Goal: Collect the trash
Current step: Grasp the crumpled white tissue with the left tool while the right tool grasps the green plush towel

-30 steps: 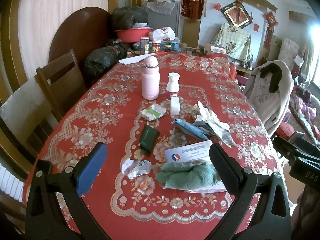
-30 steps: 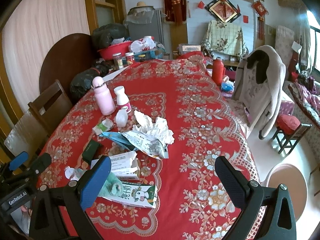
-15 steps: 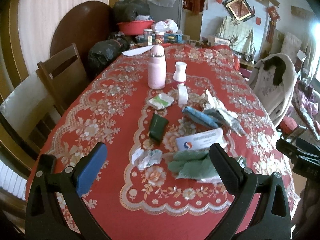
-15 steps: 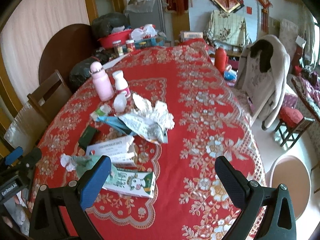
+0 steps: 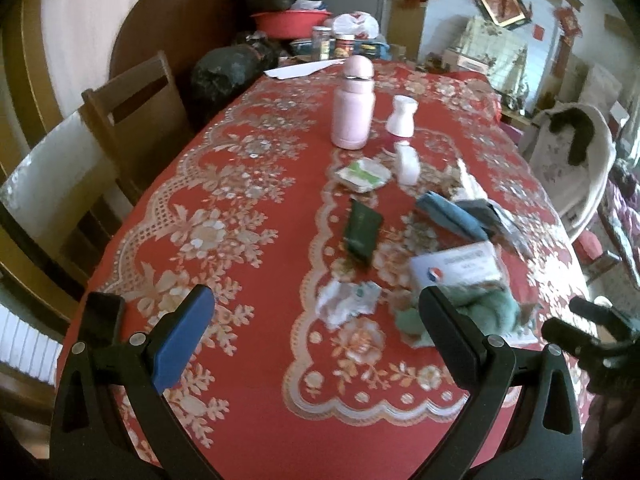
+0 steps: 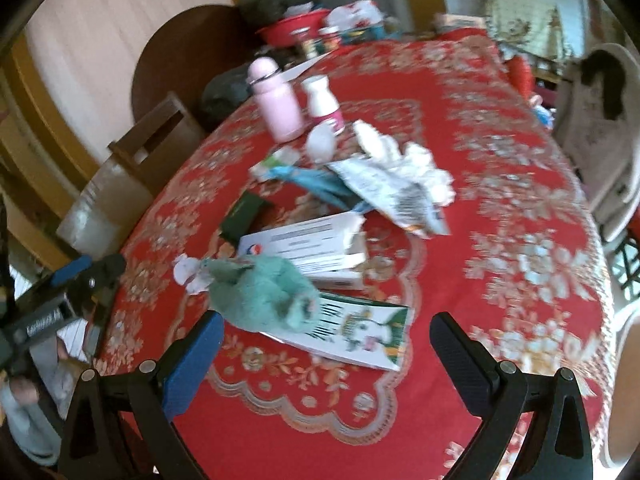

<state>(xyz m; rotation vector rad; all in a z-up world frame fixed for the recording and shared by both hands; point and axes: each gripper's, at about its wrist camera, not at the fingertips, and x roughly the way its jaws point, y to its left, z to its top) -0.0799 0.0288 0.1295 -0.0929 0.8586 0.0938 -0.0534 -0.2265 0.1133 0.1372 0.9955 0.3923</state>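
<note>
Near the table (image 6: 520,360) edge, both open and empty: left gripper (image 5: 316,328), right gripper (image 6: 326,346). Best to go low and pinch the green cloth (image 6: 264,294) first.

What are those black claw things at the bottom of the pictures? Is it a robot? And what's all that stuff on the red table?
It's not a robot. A person holds a two-finger grabber in each hand, and a small camera on each looks out along its fingers. One picture comes from the left gripper, the other from the right gripper. Both are open and hold nothing.

They look over a table with a red flowered tablecloth. On it stand a pink bottle and a small white bottle. Nearer lies the rubbish: a dark green packet, a crumpled scrap of paper, a fuzzy green cloth resting on a flat printed carton, a white box, and crumpled white tissue.

The job is collecting that trash.
</note>
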